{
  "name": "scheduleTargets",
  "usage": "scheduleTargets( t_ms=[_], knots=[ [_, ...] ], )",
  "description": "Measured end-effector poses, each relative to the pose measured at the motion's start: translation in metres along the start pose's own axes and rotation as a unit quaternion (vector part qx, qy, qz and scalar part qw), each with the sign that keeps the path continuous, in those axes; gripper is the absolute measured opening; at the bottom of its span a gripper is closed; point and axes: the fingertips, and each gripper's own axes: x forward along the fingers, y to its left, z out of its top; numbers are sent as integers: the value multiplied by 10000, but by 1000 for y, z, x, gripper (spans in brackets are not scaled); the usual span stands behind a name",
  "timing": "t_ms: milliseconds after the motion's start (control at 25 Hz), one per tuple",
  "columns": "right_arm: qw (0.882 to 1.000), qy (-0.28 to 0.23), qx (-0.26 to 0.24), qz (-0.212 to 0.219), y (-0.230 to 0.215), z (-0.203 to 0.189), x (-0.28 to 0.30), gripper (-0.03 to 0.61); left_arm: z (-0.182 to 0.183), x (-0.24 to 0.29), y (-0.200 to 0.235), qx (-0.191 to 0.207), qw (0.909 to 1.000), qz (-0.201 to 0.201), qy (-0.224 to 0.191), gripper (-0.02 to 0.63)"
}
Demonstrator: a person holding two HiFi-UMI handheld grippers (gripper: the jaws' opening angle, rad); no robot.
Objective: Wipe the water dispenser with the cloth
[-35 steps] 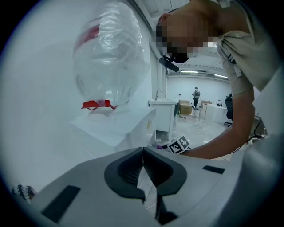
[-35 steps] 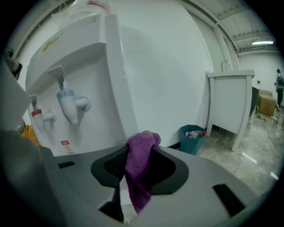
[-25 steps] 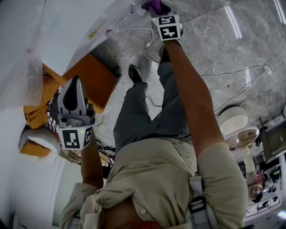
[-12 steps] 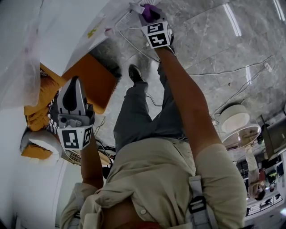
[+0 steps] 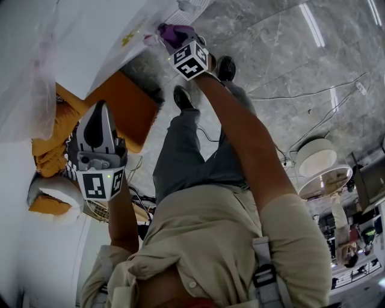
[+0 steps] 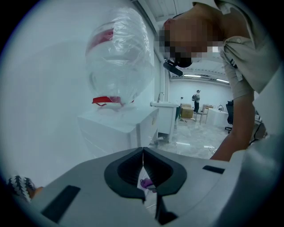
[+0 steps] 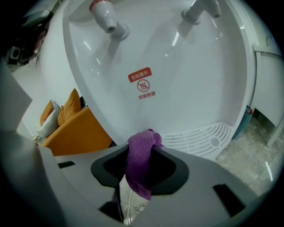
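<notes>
Our right gripper [image 7: 141,153] is clenched on the purple cloth [image 7: 138,170]. The cloth is bunched into a wad between the jaws, with its upper end poking out past the tips and a tail hanging down behind them. We hold it at the front of the white water dispenser [image 7: 177,88], low in the curved recess under the two taps. The red-topped tap [image 7: 106,17] is on the left of that view and the white tap [image 7: 202,9] on the right. A red warning label [image 7: 141,80] sits on the recess wall above the cloth, and the slotted drip tray [image 7: 202,136] lies just beside the cloth to the right. We cannot tell whether the wad actually touches the wall.

In the head view our right arm is stretched out ahead, with the cloth at the dispenser's lower front edge.

Our left gripper [image 6: 143,160] is held back near our body, well apart from the right one. Its jaws are pressed together so that only a thin seam shows, and nothing is between them. It points towards the dispenser's side, where a bottle [image 6: 117,62] wrapped in clear plastic stands on the dispenser's top.

An orange armchair [image 5: 123,105] stands just beside the dispenser. The floor [image 5: 289,66] is grey marble, and one dark shoe [image 5: 182,98] rests on it below the right gripper.
</notes>
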Motion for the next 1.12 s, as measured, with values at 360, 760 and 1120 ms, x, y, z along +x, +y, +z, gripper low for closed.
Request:
scheduleTargets(
  t_ms=[360, 760, 1120],
  knots=[
    [9978, -142, 316, -574, -30, 1, -6, 140, -9, -14, 12, -54, 10000, 22, -36, 20],
    [9683, -628, 2400, 294, 17, 8, 16, 140, -12, -31, 25, -79, 9999, -32, -95, 20],
    [9248, -1419, 3476, 614, 32, 32, -11, 138, -7, -42, 31, -85, 9997, -134, -172, 20]
  ],
)
